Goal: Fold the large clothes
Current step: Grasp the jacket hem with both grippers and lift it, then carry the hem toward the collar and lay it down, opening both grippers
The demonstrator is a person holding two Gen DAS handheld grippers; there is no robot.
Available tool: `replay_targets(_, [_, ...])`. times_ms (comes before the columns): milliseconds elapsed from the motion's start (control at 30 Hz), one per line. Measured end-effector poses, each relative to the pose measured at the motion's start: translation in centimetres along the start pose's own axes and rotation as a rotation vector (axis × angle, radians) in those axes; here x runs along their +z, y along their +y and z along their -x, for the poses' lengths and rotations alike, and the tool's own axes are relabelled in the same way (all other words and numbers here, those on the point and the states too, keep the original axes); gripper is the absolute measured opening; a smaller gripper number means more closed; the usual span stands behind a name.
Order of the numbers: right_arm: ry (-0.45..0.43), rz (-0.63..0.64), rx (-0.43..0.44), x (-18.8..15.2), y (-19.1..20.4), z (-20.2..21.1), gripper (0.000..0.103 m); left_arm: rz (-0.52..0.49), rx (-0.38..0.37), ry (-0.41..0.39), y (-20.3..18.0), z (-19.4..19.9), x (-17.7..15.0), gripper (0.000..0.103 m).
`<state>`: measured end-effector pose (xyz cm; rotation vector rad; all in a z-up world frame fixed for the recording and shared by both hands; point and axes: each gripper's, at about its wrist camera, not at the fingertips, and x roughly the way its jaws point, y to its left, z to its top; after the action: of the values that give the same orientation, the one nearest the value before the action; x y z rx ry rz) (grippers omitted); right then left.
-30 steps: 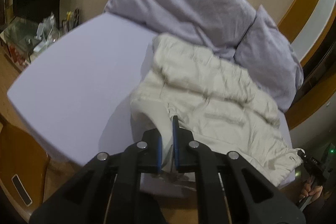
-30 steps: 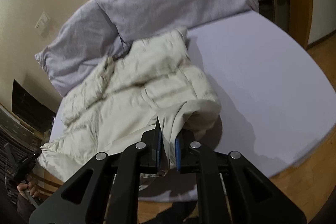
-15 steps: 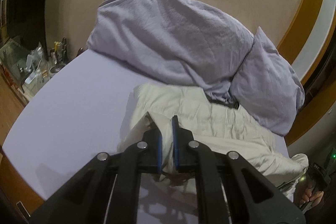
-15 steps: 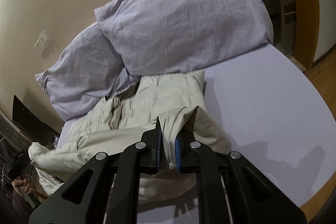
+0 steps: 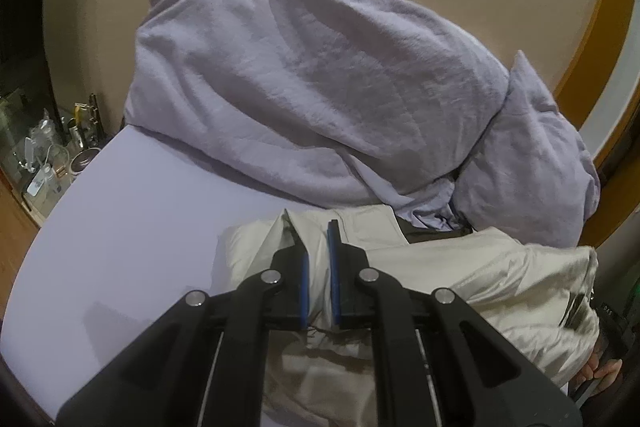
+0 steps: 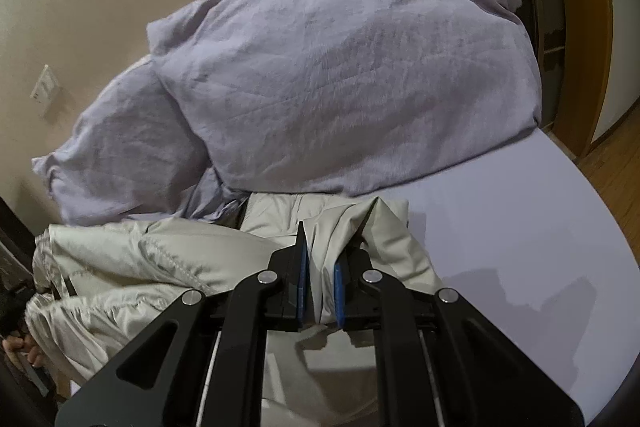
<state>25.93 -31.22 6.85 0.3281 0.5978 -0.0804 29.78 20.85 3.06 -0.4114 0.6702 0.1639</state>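
Note:
A cream puffy jacket [image 5: 472,267] lies on the lavender bed sheet [image 5: 120,227], folded over on itself below the pillows. My left gripper [image 5: 318,243] is shut on a corner of the jacket's hem, with fabric pinched between the blue pads. In the right wrist view the jacket [image 6: 140,259] spreads to the left on the sheet [image 6: 520,235]. My right gripper [image 6: 322,247] is shut on the other corner of the jacket. Both held edges sit close to the jacket's far end near the pillows.
Two lavender pillows [image 5: 312,87] [image 5: 532,155] lean against the beige wall behind the jacket. A cluttered side table with bottles [image 5: 52,147] stands left of the bed. Wooden door frames [image 6: 580,27] and wood floor lie to the right.
Both grippers have carried the jacket's lower edge up and forward over the rest of the jacket, towards the pillows. The jacket has gone from spread out to folded over.

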Motion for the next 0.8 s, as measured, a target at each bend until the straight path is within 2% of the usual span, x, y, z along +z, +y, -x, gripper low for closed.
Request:
replay_targets(400, [0.031, 0.047, -0.125, 2.3, 1.0, -8.3, 0.011, -0.022, 0.037, 0.067, -0.6, -8.5, 3.2, 0.009])
replay_targets(800, [0.086, 0.066, -0.196, 3.2, 0.7, -14.5, 0.011, -0.003, 0.080, 0.131, -0.2, -15.5, 4.3, 0.009])
